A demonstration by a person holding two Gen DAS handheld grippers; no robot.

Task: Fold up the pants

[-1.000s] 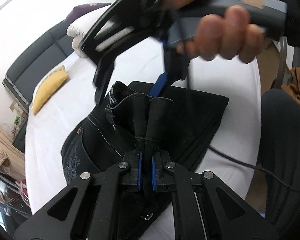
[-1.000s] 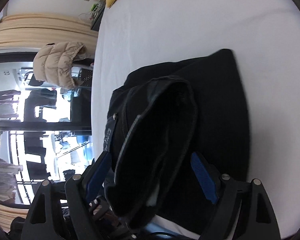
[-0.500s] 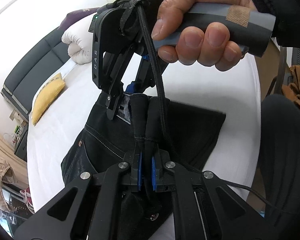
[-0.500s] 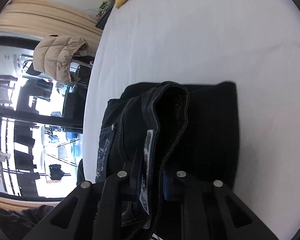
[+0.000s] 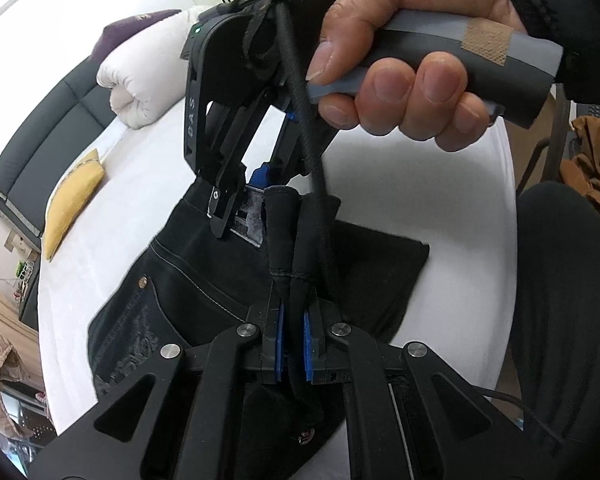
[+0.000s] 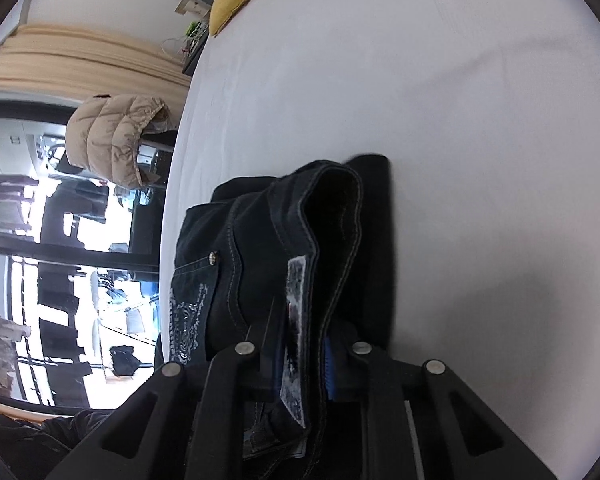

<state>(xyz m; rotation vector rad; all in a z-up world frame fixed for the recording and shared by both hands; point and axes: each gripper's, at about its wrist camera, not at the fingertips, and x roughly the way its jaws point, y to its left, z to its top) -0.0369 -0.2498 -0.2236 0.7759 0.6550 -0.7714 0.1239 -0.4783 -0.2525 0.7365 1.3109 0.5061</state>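
Black jeans [image 5: 180, 280] lie partly folded on the white bed [image 5: 380, 184]. My left gripper [image 5: 292, 344] is shut on a pinched fold of the black denim, which sticks up between its blue pads. A hand [image 5: 400, 80] holds my right gripper [image 5: 240, 200] just beyond it, at the waistband. In the right wrist view my right gripper [image 6: 304, 368] is shut on the jeans' [image 6: 252, 248] waistband, with the grey label [image 6: 296, 320] between its fingers. The waistband rises off the bed [image 6: 420, 100] as a loop.
A yellow cushion [image 5: 72, 204] and a rolled white duvet [image 5: 140, 84] lie by the dark headboard [image 5: 40, 140]. The person's dark leg [image 5: 560, 300] stands at the bed's right edge. A beige puffer jacket [image 6: 112, 140] hangs beyond the bed's left side.
My right gripper, open around the waistband a second ago, has shut on it. Both grippers have come closer together and lower over the bed, the left still gripping its fold.
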